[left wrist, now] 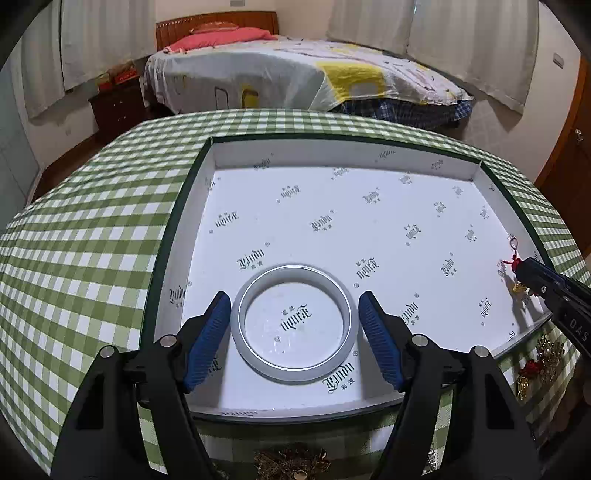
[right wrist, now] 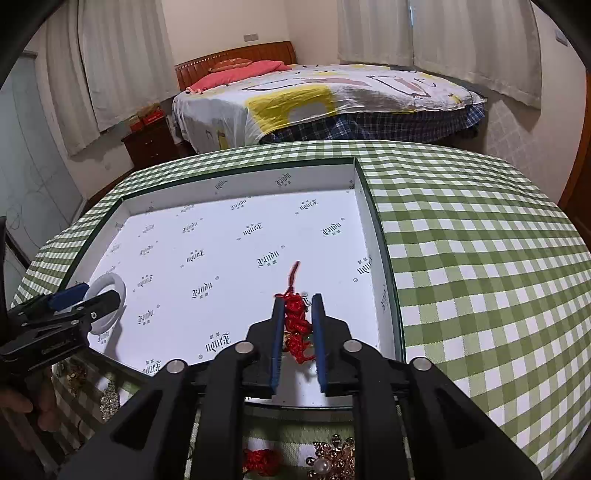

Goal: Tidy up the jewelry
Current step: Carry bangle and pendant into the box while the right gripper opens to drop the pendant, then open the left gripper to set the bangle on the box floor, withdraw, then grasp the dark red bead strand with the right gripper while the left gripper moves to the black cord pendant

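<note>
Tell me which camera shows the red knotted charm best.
The right wrist view: the red knotted charm fills the gap between the right gripper fingers. The left wrist view shows only a tiny bit at the edge.

A bedroom lies behind the desk [left wrist: 92, 229], which wears a green-and-white checked cloth. A wide bed [right wrist: 332, 99] with a reddish-brown wooden headboard [right wrist: 236, 61] stands against the cream far wall [right wrist: 229, 22]. A white bedspread with yellow and grey patches [left wrist: 295, 74] covers it, over a blue plaid sheet [right wrist: 388, 127] that hangs at the side, and a pink pillow [right wrist: 240, 75] lies at the head. A dark wooden nightstand [right wrist: 149, 142] stands left of the bed, with red boxes [right wrist: 147, 116] on top. Long off-white curtains [right wrist: 110, 66] hang at both sides of the room. A brown wooden door [left wrist: 565, 162] shows at the right edge. The light is soft and even.
</note>
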